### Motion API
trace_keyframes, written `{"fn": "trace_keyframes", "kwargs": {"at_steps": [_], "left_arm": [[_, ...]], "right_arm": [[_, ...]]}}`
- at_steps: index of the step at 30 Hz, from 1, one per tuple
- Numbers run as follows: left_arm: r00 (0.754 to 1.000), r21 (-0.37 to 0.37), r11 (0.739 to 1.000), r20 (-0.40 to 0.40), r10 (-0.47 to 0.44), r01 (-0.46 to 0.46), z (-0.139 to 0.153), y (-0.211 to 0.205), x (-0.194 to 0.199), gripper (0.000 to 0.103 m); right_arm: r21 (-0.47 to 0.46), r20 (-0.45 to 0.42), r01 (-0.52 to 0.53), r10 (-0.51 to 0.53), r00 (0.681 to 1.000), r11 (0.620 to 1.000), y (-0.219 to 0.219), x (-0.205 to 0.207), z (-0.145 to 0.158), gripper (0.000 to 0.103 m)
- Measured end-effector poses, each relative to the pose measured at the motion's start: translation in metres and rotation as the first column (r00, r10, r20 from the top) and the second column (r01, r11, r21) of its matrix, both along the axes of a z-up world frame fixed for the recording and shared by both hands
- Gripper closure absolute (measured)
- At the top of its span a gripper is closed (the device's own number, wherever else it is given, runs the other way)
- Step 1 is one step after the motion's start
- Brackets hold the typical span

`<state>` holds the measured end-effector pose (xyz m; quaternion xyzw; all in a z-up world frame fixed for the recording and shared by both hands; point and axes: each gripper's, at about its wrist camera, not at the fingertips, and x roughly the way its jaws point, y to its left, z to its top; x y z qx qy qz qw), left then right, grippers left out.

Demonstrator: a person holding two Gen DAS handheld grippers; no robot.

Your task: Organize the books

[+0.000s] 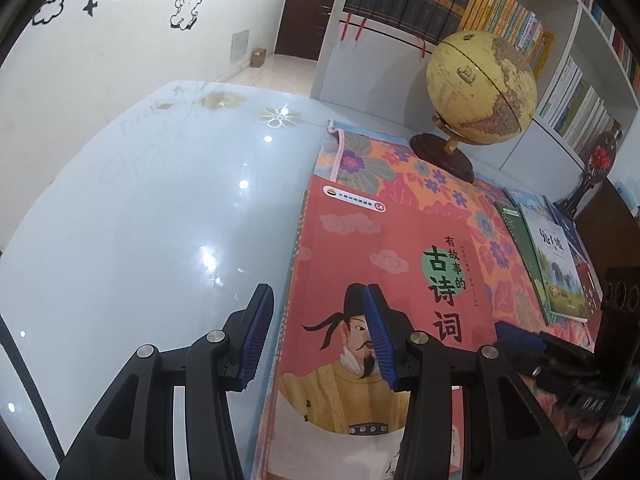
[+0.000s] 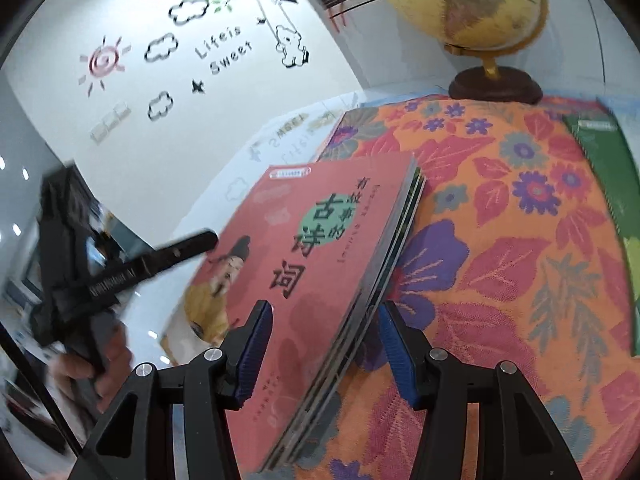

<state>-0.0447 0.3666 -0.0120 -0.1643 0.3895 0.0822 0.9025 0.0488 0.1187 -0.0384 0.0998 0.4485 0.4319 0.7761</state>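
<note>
A stack of thin books with a red poetry book (image 1: 360,264) on top lies at the left edge of a flowered cloth (image 1: 400,168). My left gripper (image 1: 320,336) is open over the stack's left edge. My right gripper (image 2: 324,354) is open, its fingers on either side of the stack's right edge (image 2: 376,276); the stack also shows in the right wrist view (image 2: 304,256). The right gripper shows at the right of the left wrist view (image 1: 532,340), and the left gripper at the left of the right wrist view (image 2: 140,264). A second pile with a green book (image 1: 520,248) and a blue picture book (image 1: 556,264) lies to the right.
A yellow globe (image 1: 480,84) on a dark wooden base stands at the back of the cloth. A glossy white table (image 1: 140,220) lies to the left. White bookshelves (image 1: 576,80) full of books line the back and right. A dark ornament (image 1: 600,160) stands at the right.
</note>
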Motion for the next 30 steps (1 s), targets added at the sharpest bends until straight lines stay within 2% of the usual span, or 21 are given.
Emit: {"fn": "trace_keyframes", "kwargs": {"at_steps": [3, 4, 6, 8, 11, 13, 16, 21, 24, 27, 30], "left_arm": [[0.999, 0.030, 1.000, 0.039, 0.000, -0.001, 0.010, -0.004, -0.005, 0.057], [0.999, 0.063, 0.998, 0.035, 0.020, -0.023, 0.015, -0.008, -0.005, 0.057], [0.999, 0.080, 0.996, 0.026, 0.027, -0.029, 0.021, -0.016, -0.004, 0.057], [0.999, 0.070, 0.998, 0.033, -0.014, 0.011, 0.030, -0.032, -0.005, 0.057], [0.997, 0.105, 0.992, 0.022, -0.068, 0.065, 0.041, -0.071, -0.003, 0.050], [0.993, 0.116, 0.988, 0.033, -0.110, 0.106, 0.048, -0.098, 0.000, 0.036], [0.982, 0.105, 0.979, 0.054, -0.183, 0.176, 0.056, -0.144, 0.014, 0.035], [0.964, 0.008, 0.965, 0.054, -0.260, 0.260, 0.053, -0.208, 0.058, 0.035], [0.964, 0.025, 0.964, 0.044, -0.264, 0.263, 0.040, -0.243, 0.089, 0.035], [0.958, 0.070, 0.956, 0.002, -0.286, 0.286, 0.019, -0.276, 0.117, 0.035], [0.943, -0.003, 0.944, -0.039, -0.330, 0.331, -0.008, -0.298, 0.145, 0.035]], "right_arm": [[0.106, -0.004, -0.001, 0.002, 1.000, 0.994, -0.013, 0.003, 0.015, 0.050], [0.146, -0.003, 0.014, -0.014, 1.000, 0.989, -0.022, 0.004, 0.023, 0.050], [0.176, 0.024, 0.027, -0.032, 0.999, 0.984, -0.035, 0.004, 0.036, 0.050], [0.196, 0.076, 0.054, -0.070, 0.995, 0.979, -0.057, 0.000, 0.052, 0.050], [0.201, 0.122, 0.110, -0.136, 0.983, 0.973, -0.096, -0.005, 0.067, 0.050], [0.189, 0.142, 0.162, -0.190, 0.971, 0.969, -0.128, -0.004, 0.073, 0.050], [0.134, 0.196, 0.235, -0.259, 0.946, 0.963, -0.171, -0.002, 0.078, 0.049], [0.114, 0.188, 0.343, -0.360, 0.914, 0.932, -0.249, 0.013, 0.073, 0.048], [0.101, 0.167, 0.388, -0.400, 0.901, 0.916, -0.282, 0.024, 0.059, 0.047], [0.134, 0.110, 0.410, -0.425, 0.899, 0.902, -0.310, 0.037, 0.039, 0.047], [0.155, 0.037, 0.429, -0.439, 0.898, 0.890, -0.327, 0.050, 0.019, 0.047]]}}
